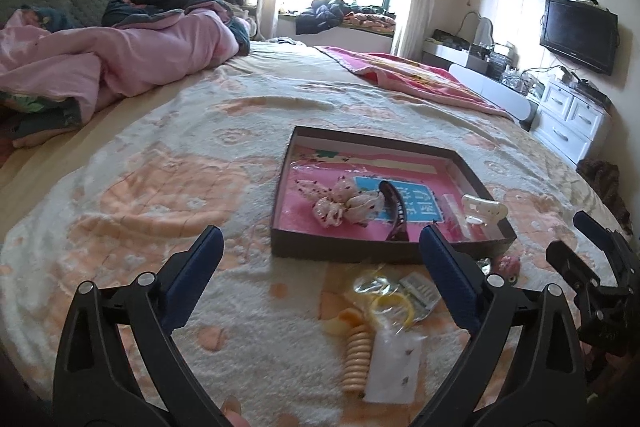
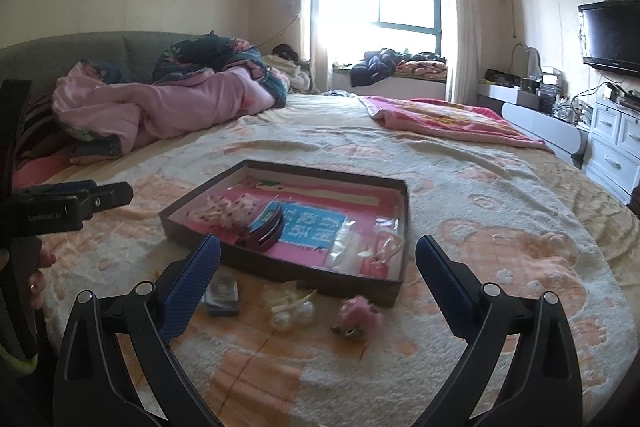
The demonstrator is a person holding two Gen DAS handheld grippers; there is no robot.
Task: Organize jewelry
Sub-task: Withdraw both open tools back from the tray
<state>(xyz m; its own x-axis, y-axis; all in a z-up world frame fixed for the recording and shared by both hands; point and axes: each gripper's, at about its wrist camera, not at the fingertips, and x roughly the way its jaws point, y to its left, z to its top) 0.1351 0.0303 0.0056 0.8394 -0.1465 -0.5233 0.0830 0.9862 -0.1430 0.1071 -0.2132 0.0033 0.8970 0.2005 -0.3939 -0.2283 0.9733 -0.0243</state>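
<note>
Loose pieces lie on the bed point(image 1: 120, 187) just outside the tray point(image 1: 360, 249): a yellow coil hair tie point(image 1: 357, 359) at 6 o'clock, and pearl clip point(image 2: 290, 309) and pink fluffy piece point(image 2: 358, 317) by its near wall. Inside, a dark hairband point(image 1: 394, 205) curves from 12 to 6 o'clock beside what may be a scrunchie point(image 1: 344, 205). Left tool point(image 1: 320, 267) and right tool point(image 2: 318, 267) gape, holding nothing.
</note>
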